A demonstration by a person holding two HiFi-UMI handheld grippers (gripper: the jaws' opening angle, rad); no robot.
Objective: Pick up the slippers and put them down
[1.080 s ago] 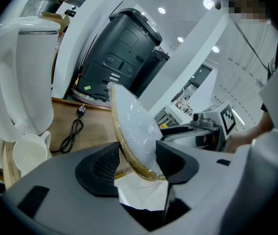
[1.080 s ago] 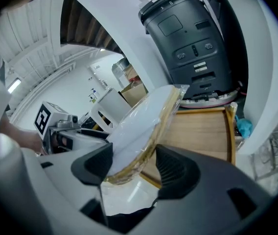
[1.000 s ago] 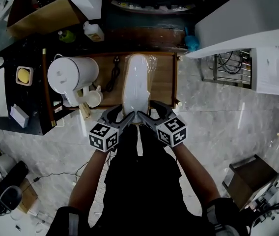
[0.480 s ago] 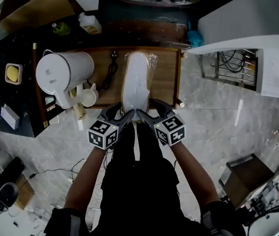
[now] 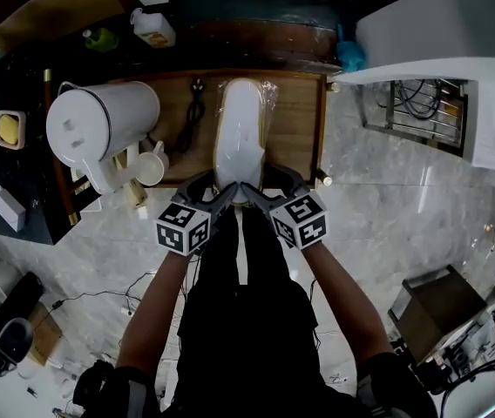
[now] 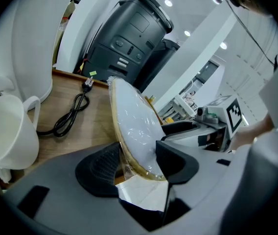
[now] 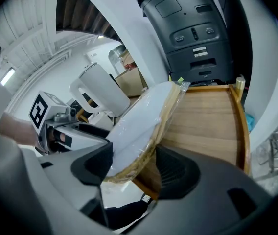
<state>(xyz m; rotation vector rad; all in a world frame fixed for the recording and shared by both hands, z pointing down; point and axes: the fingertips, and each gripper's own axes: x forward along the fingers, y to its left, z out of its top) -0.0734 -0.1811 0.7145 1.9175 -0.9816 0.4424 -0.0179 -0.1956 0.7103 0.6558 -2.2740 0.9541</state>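
Observation:
The slippers (image 5: pixel 239 138) are a white pair with tan soles, wrapped in clear plastic, and they stretch away from me over a wooden tray (image 5: pixel 298 133). My left gripper (image 5: pixel 221 200) and right gripper (image 5: pixel 261 197) meet at the near end of the pack. In the left gripper view the slippers (image 6: pixel 131 126) stand on edge between the jaws of the left gripper (image 6: pixel 138 163), whose pads press on both sides. The right gripper (image 7: pixel 134 168) clamps the same end of the slippers (image 7: pixel 144 116) from the other side. Whether the far end touches the wood is unclear.
A white kettle (image 5: pixel 99 133) and a white mug (image 5: pixel 150 168) stand on the tray's left part, with a black power cord (image 5: pixel 193 120) between them and the slippers. A dark machine (image 6: pixel 129 33) stands behind the tray. Marble floor lies to the right.
Both grippers have sunk together with the slippers toward the wooden tray. Their hold on the near end is unchanged.

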